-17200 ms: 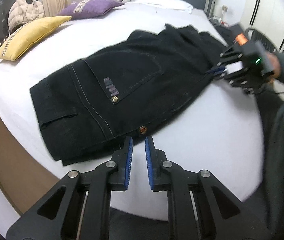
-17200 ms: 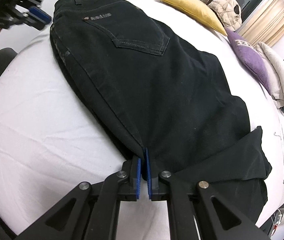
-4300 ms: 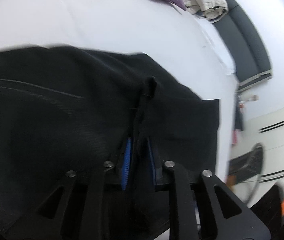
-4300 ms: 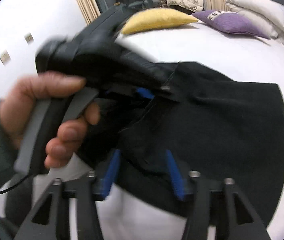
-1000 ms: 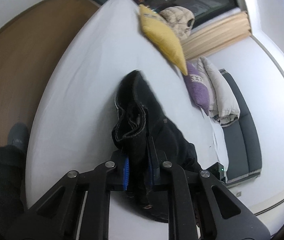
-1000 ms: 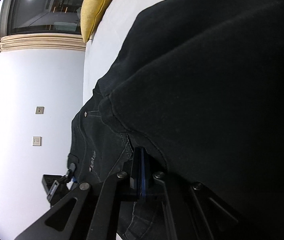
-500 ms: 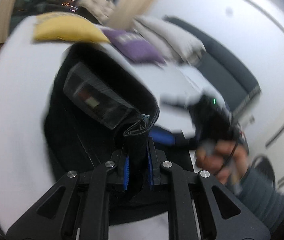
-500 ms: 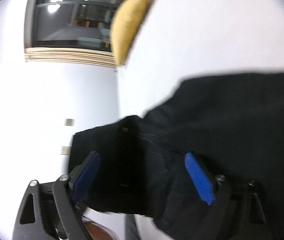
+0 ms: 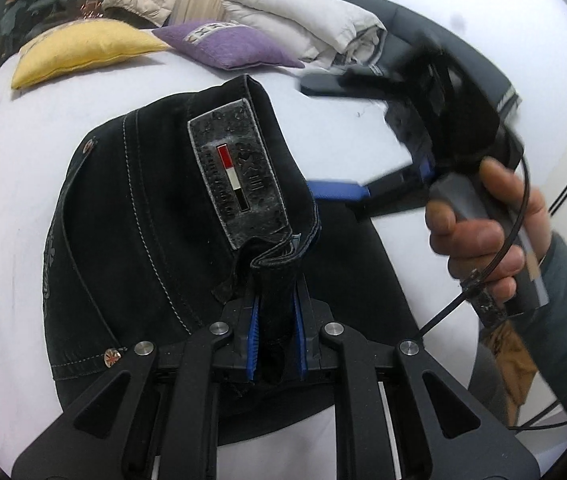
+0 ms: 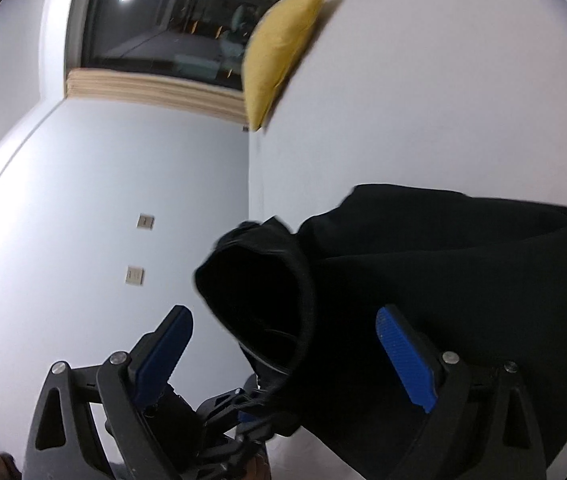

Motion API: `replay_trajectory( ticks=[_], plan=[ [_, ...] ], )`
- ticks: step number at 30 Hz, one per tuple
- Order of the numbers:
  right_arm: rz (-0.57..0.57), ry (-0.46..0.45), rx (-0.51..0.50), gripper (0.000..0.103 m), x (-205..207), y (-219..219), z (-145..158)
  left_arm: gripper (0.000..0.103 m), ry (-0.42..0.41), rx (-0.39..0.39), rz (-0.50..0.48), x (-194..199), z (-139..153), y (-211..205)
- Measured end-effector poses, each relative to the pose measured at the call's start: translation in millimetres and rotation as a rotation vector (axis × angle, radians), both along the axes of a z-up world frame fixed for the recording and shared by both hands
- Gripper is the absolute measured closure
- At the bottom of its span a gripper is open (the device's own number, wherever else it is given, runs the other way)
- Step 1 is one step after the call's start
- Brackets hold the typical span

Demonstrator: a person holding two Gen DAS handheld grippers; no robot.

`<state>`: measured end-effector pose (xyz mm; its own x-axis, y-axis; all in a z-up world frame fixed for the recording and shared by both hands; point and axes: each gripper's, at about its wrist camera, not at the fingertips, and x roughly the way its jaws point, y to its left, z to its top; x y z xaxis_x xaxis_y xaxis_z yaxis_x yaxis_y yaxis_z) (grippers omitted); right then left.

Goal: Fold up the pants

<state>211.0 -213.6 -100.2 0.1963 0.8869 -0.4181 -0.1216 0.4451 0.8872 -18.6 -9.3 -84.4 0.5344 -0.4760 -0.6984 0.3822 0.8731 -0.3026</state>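
Observation:
The black pants [image 9: 131, 216] lie folded on the white bed [image 9: 11, 168], waistband patch facing up. My left gripper [image 9: 276, 332] is shut on a bunched edge of the pants' waistband and holds it slightly raised. My right gripper [image 10: 283, 344] is open, its blue pads [image 10: 403, 356] wide apart on either side of a raised fold of the pants [image 10: 423, 280]. In the left wrist view the right gripper [image 9: 387, 132] hovers open just past the pants' far right edge, held by a hand.
A yellow pillow [image 9: 79, 50], a purple pillow [image 9: 223, 46] and a folded pale duvet [image 9: 303, 24] lie at the bed's far side. A dark headboard [image 9: 479, 68] is at the right. The yellow pillow [image 10: 279, 52] and a dark window [image 10: 171, 20] show in the right wrist view.
My right gripper has let go of the pants, opened wide and drawn back from the cloth. My left gripper has kept its hold and lowered the waistband onto the folded pants.

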Motion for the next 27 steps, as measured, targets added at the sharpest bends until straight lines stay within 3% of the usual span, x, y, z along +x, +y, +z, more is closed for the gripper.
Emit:
replay_trajectory(
  ticks=[7,13,14,18,27],
  plan=[
    [0.101,-0.099,-0.224,0.009,-4.4,29.3,15.0,0.091,-0.058,0.108,-0.054,1.9,8.5,-44.4],
    [0.049,-0.063,-0.247,0.07,-1.2,5.1,3.8,0.09,-0.114,0.194,-0.139,-13.7,11.2,-91.3],
    [0.033,-0.058,-0.237,0.074,-3.8,-5.1,2.1,0.09,-0.113,0.191,-0.154,-14.3,10.8,-97.6],
    [-0.006,-0.047,-0.237,0.082,-13.5,-37.4,-6.5,0.09,-0.117,0.211,-0.215,-17.8,4.4,-129.0],
    [-0.069,-0.006,-0.245,0.085,-22.6,-88.4,-41.0,0.09,-0.085,0.26,-0.301,-9.2,-24.1,-184.3]
  ],
)
